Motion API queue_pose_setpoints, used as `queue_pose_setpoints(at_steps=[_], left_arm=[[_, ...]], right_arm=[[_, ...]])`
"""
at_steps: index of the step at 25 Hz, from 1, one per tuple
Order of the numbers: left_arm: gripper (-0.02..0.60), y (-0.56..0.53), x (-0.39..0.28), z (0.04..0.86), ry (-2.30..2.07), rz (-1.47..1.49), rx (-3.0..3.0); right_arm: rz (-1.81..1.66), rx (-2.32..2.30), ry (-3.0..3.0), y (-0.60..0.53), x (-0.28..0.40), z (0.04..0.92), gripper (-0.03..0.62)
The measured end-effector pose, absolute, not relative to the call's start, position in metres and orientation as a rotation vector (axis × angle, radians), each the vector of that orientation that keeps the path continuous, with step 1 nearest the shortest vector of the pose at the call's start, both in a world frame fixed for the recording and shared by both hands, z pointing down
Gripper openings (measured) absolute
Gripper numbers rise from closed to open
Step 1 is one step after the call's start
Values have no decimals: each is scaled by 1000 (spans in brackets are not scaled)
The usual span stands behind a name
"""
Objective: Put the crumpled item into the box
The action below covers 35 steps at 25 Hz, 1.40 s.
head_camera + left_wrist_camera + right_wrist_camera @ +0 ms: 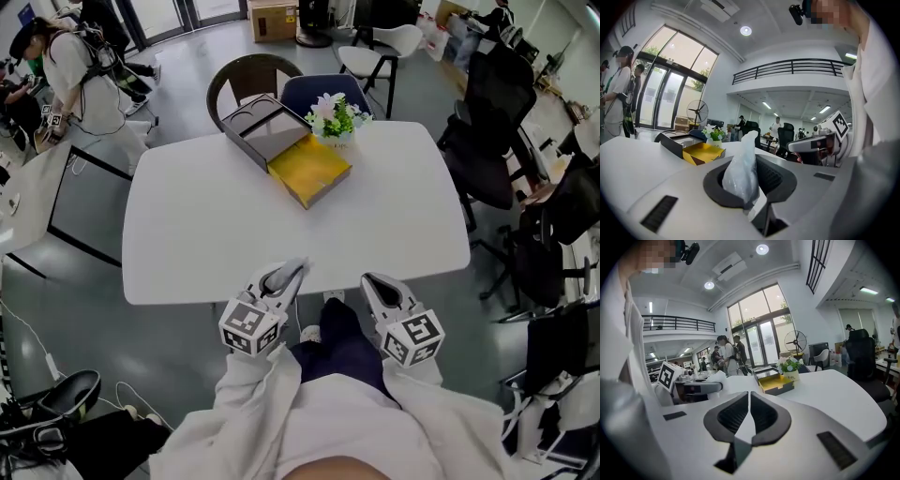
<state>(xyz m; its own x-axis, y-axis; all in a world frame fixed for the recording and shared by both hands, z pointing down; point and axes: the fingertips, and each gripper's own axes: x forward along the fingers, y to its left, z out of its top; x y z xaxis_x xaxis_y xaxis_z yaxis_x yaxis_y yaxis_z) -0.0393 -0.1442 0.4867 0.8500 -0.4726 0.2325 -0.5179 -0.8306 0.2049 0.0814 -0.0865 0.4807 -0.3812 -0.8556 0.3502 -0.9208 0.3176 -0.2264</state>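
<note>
You are facing a white table (pixel 234 225) that is taking up the middle of the head view, with grey floor showing all round it. Black office chairs (pixel 487 141) are crowding its right side, and a brown chair (pixel 246 77) and a blue chair (pixel 314 89) are standing pushed in at its far edge. Another person (pixel 80 66) is bending over a second table at the far left.

On the far half of the table the box (pixel 309 169) is sitting open, its yellow inside facing up. Its dark lid (pixel 265 129) is lying flat against the box's far left side, touching it. A small pot of flowers (pixel 335 117) is standing just beside the box's far right corner.

You are holding both grippers low at the table's near edge, side by side and well apart from the box. The left gripper (pixel 279 281) is reaching just over that edge, and its jaws are standing narrow, pinching the crumpled item (pixel 743 168) between their dark pads. The item is a pale, wrinkled, plastic-looking wad, and it is sticking up well above the pads, so it is sitting in your left grip and not in the box.

The right gripper (pixel 749 411) is pointing toward the box and flowers. Its jaws are pressing together with nothing between them.
</note>
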Motion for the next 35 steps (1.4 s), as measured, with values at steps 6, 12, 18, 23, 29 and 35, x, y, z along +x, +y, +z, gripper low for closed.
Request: queue_pose_setpoints(at_steps=[6, 12, 18, 23, 29, 35], left_arm=[[63, -177, -15, 482, -737, 308, 2783], [63, -220, 5, 484, -757, 339, 2759], [63, -263, 19, 483, -803, 339, 2740], [63, -299, 29, 485, -838, 358, 2729], [63, -343, 38, 495, -884, 370, 2695], [63, -381, 49, 516, -914, 421, 2646]], right_arm=[[589, 1658, -2431, -121, 101, 475, 38], [599, 1635, -2442, -160, 123, 474, 38], [609, 1589, -2466, -198, 139, 475, 38], [612, 1556, -2485, -226, 146, 476, 38], [637, 1519, -2497, -253, 151, 486, 38], [661, 1459, -2513, -271, 147, 495, 38]])
